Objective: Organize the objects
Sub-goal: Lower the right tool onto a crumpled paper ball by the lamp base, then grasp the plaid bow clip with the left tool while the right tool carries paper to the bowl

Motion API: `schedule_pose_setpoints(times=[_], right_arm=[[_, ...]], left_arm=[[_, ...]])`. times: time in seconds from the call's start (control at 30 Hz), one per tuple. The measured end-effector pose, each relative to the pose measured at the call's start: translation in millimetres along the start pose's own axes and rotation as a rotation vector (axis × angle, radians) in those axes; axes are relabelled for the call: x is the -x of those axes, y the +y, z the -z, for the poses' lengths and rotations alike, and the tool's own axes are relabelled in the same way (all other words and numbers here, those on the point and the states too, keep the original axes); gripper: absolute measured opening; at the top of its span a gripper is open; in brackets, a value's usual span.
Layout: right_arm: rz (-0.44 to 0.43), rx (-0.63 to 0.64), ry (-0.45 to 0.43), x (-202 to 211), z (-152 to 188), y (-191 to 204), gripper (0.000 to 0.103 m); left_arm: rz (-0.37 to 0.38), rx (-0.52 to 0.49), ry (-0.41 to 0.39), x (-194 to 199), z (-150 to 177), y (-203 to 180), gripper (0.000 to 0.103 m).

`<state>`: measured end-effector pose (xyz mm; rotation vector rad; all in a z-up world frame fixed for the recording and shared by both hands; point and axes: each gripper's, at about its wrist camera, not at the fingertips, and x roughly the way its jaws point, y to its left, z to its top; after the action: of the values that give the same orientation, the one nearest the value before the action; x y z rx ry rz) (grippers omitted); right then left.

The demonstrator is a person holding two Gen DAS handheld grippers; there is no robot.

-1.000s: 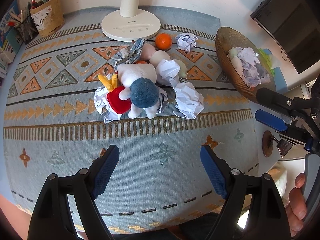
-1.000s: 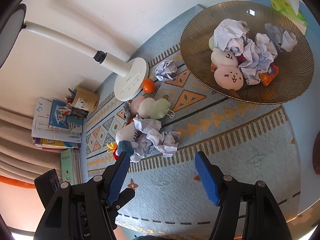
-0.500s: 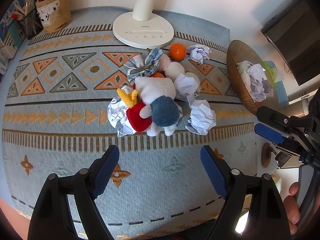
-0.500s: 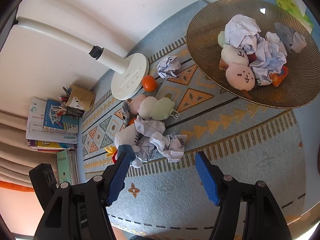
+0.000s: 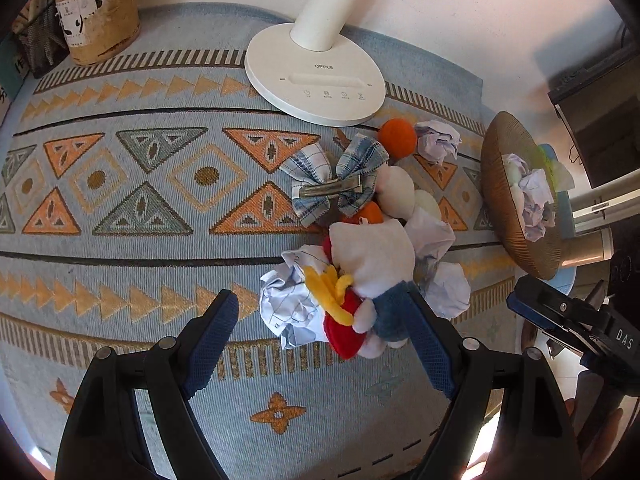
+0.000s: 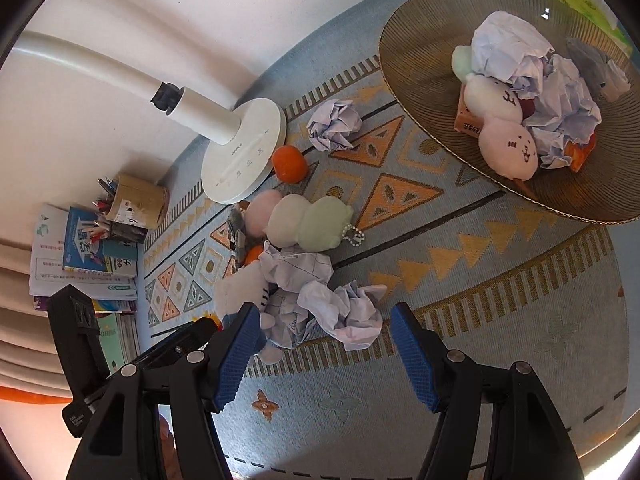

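**A:** why's everything heaped in the middle of the worktop? The plush duck (image 5: 372,276), paper balls and the plaid bow (image 5: 334,178) look dumped there, waiting to be sorted into the wicker bowl (image 6: 432,80), I'd guess. It already holds paper and plushies.

**B:** yeah. The left gripper (image 5: 324,340) is spread wide, holding nothing, with the duck and a crumpled paper ball (image 5: 288,304) right between its fingers. The right gripper (image 6: 320,352) is also wide apart and empty, just short of another paper wad (image 6: 348,312). Bowl's well off to the right.
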<state>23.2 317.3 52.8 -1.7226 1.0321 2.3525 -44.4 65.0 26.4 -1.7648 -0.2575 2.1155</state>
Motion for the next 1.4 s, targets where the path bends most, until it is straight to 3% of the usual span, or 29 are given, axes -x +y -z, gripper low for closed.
schedule_pose_setpoints(times=[0.2,0.37,0.57,0.67,0.73,0.8,0.83,0.87,0.9,1.03,1.4], right_arm=[[0.052,0.048,-0.008,-25.2,-44.6,33.2,0.066],[0.113,-0.069,-0.032,-51.0,-92.4,33.7,0.066],[0.226,-0.196,-0.069,-77.4,-121.1,25.5,0.066],[0.245,-0.227,-0.073,-89.7,-128.2,20.8,0.066],[0.263,-0.231,-0.079,-95.8,-133.7,19.7,0.066],[0.245,-0.226,-0.085,-99.7,-135.3,18.4,0.06],[0.23,-0.215,-0.091,-100.2,-135.2,18.7,0.043],[0.209,-0.199,-0.094,-100.5,-134.7,19.6,0.035],[0.197,-0.189,-0.094,-99.8,-133.1,20.5,0.034],[0.129,-0.145,-0.119,-83.0,-119.8,31.0,0.034],[0.037,-0.052,-0.199,-19.2,-78.4,48.0,0.034]], left_arm=[[0.053,-0.067,0.007,-13.2,-37.0,5.8,0.082],[0.066,-0.203,0.037,-33.8,-67.9,-7.3,0.082],[0.125,-0.28,0.123,-63.7,-75.8,-16.7,0.082],[0.131,-0.296,0.127,-72.3,-76.1,-16.9,0.078],[0.144,-0.298,0.109,-72.6,-77.6,-13.9,0.066],[0.173,-0.293,0.1,-70.7,-80.4,-8.6,0.052],[0.196,-0.28,0.098,-69.5,-82.1,-4.7,0.046],[0.222,-0.267,0.093,-67.8,-83.4,-0.9,0.041],[0.252,-0.257,0.09,-65.7,-84.1,2.3,0.033],[0.262,-0.263,0.062,-53.8,-80.3,4.1,0.022],[0.213,-0.194,-0.019,-17.6,-67.4,20.6,0.017]])
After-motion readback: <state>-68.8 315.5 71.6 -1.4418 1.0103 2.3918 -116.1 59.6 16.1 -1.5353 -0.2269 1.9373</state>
